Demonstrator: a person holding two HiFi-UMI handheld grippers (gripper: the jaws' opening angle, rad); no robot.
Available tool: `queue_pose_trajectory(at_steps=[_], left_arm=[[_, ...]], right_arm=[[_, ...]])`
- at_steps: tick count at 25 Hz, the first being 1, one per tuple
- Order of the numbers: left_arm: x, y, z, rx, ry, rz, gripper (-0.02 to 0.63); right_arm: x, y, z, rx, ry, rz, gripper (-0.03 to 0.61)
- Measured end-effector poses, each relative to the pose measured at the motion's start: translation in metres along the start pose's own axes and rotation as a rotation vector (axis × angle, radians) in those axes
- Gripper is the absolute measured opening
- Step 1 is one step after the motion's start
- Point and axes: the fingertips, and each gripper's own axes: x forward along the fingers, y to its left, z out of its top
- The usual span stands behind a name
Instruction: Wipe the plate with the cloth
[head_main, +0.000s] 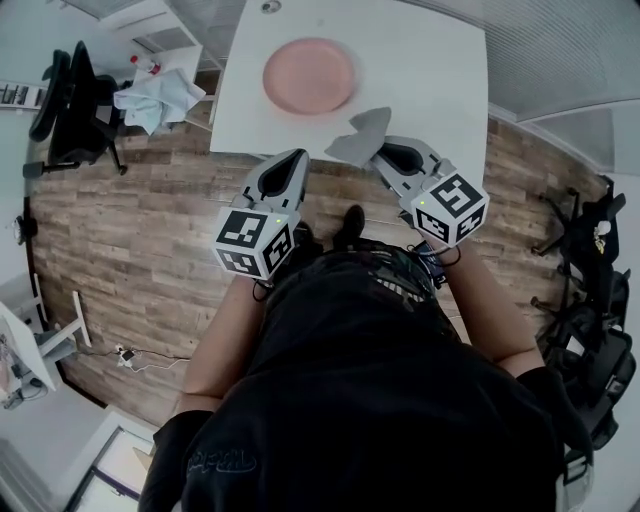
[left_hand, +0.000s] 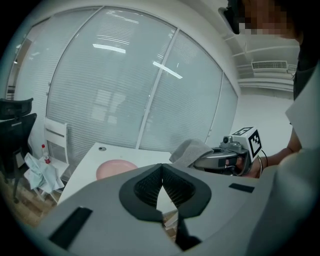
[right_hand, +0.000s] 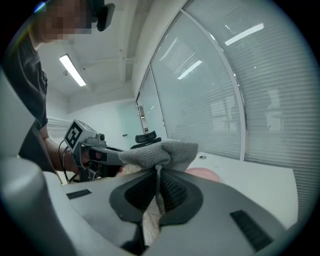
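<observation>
A round pink plate (head_main: 308, 75) lies flat on the white table (head_main: 430, 80), near its middle. The grey cloth (head_main: 362, 134) hangs bunched over the table's near edge, with my right gripper (head_main: 379, 151) shut on it. In the right gripper view the cloth (right_hand: 161, 152) is pinched between the dark pads and the plate (right_hand: 205, 174) shows just beyond. My left gripper (head_main: 297, 157) is level with the right one at the table's near edge, short of the plate. Its jaws (left_hand: 161, 170) meet at the tips with nothing between them. From there the plate (left_hand: 116, 168) lies ahead to the left.
A black office chair (head_main: 70, 105) and a white chair with a pale blue cloth (head_main: 155, 95) stand left of the table. Dark bags and a stand (head_main: 590, 290) sit on the wooden floor at the right. The person's feet are close to the table's near edge.
</observation>
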Motion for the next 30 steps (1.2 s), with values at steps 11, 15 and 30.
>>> queue_pose_trajectory(at_steps=[11,15,30], left_arm=[[-0.061,0.010,0.004,0.062,-0.033,-0.096,0.017],[-0.082,0.014,0.002,0.083,-0.041,-0.119,0.017],[-0.125,0.017,0.000,0.121,-0.073,-0.193,0.017]], right_arm=[[0.008,0.068,0.011,0.009,-0.045,-0.082,0.028],[0.015,0.090,0.012,0.003,-0.057,-0.096,0.029],[0.026,0.132,0.021,0.006,-0.073,-0.127,0.029]])
